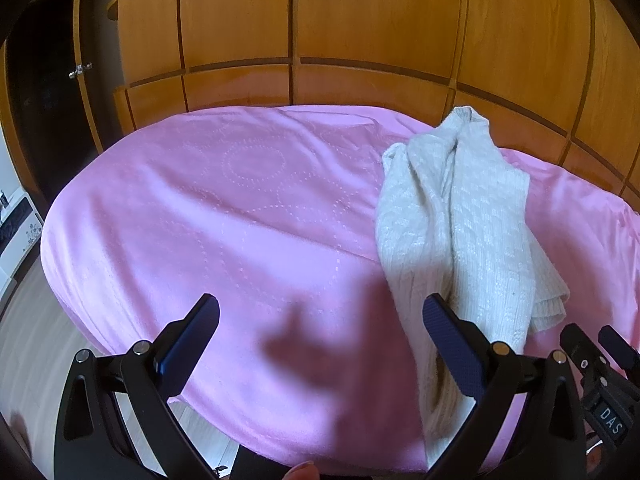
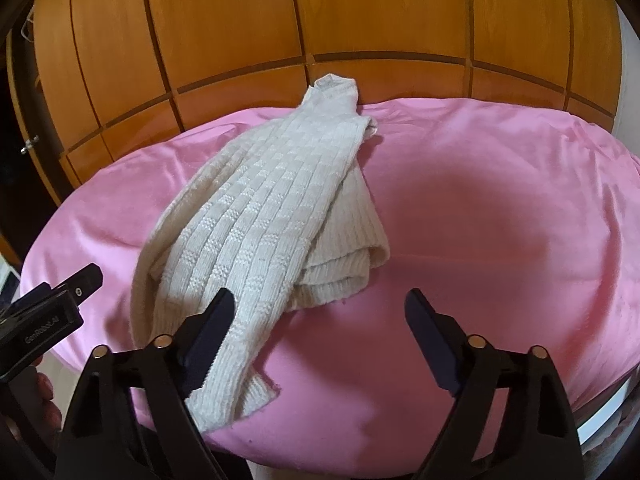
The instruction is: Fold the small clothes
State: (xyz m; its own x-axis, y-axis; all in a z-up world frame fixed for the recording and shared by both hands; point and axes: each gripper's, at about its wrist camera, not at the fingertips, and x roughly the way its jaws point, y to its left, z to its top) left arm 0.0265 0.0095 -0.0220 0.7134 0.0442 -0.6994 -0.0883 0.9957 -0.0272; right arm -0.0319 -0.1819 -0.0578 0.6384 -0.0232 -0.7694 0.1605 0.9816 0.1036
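Pink blanket [image 1: 200, 208] bears white sweater [image 2: 264, 216] before wooden wardrobe [image 1: 360, 12]; both grippers' fingers released.

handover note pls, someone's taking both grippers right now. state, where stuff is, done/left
Left gripper: open, empty, hanging over the near part of the pink blanket, with the sweater just to its right.
Right gripper: open, empty, with its left finger in front of the sweater's near end.
Sweater: cream knit, lying bunched and partly doubled over on the blanket, neck toward the wooden wardrobe, one long part trailing to the near edge.
Done: nothing neat yet; the sweater is rumpled, not squared.
Left: probably spread it flat first, then fold sleeves in and fold the body over.
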